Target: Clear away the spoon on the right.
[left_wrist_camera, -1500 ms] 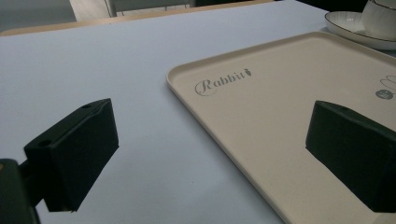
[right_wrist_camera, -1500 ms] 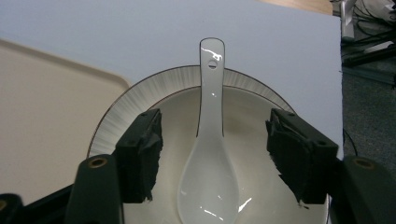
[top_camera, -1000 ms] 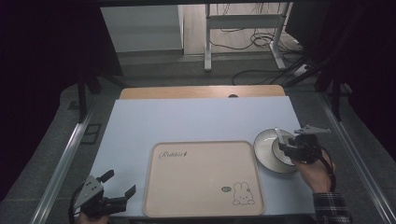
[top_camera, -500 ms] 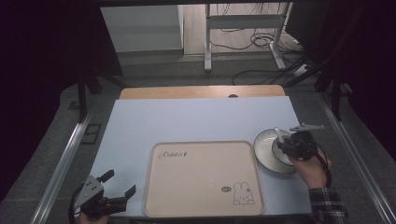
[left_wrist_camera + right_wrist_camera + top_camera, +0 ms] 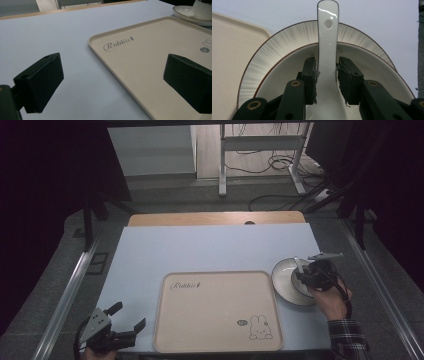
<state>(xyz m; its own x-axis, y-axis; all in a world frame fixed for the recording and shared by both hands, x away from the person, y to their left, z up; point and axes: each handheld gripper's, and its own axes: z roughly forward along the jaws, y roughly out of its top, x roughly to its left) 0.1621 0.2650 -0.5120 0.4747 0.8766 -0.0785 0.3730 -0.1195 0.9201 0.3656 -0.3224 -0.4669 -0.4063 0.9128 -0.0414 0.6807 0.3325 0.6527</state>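
I am closing my right gripper (image 5: 327,82) on the spoon (image 5: 327,62), which is lying in the plate (image 5: 274,57) to the right of the tray (image 5: 217,310). The jaws have just been closing with the handle between them. The left pad is touching the handle; a thin gap seems to remain at the right pad, so I am not yet judging the spoon as gripped.

The spoon is glazed ceramic: probably stiff, light, slippery and brittle. I am taking it at the handle's narrow waist, just above the bowl, where the flanks run nearly parallel. Hard squeezing risks a chip; a loose hold risks a slip.

My left gripper (image 5: 117,327) is resting spread wide with nothing between its jaws, at the tray's near-left corner.
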